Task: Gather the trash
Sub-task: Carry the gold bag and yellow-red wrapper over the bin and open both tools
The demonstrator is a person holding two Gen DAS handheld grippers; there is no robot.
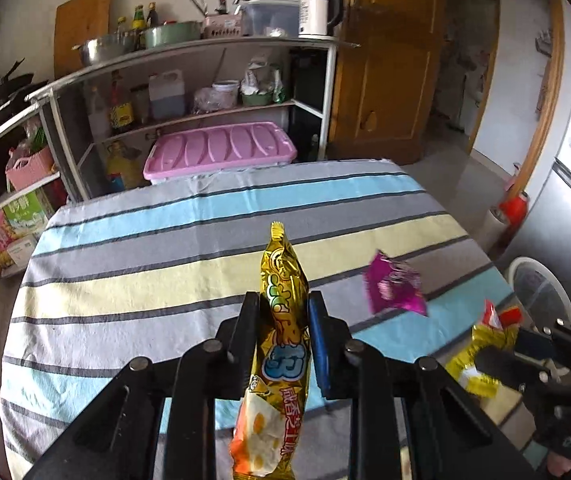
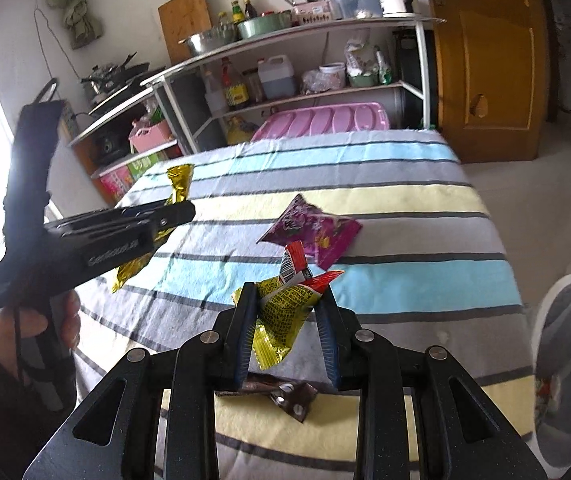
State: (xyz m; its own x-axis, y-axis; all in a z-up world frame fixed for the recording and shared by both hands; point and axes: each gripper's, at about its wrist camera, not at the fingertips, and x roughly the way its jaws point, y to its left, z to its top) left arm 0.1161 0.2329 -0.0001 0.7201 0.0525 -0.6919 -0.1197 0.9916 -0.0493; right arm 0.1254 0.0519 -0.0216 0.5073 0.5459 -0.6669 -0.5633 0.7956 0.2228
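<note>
My left gripper [image 1: 283,306] is shut on a long gold snack packet [image 1: 283,344], held above the striped tablecloth [image 1: 133,280]. From the right wrist view that same left gripper [image 2: 187,210] and gold packet [image 2: 179,180] appear at the left, in a person's hand [image 2: 25,324]. My right gripper [image 2: 287,296] is shut on a crumpled yellow and red wrapper [image 2: 285,304]; it shows at the right edge of the left view as the right gripper [image 1: 515,344] with its wrapper [image 1: 485,344]. A magenta packet [image 2: 313,232] lies on the cloth beyond. A brown wrapper [image 2: 285,394] lies under my right fingers.
A white bin [image 2: 569,360] stands at the table's right side. Behind the table are a shelf unit [image 1: 205,92] with bottles and pots, a pink-lidded box [image 1: 221,152] and a wooden door [image 1: 389,60].
</note>
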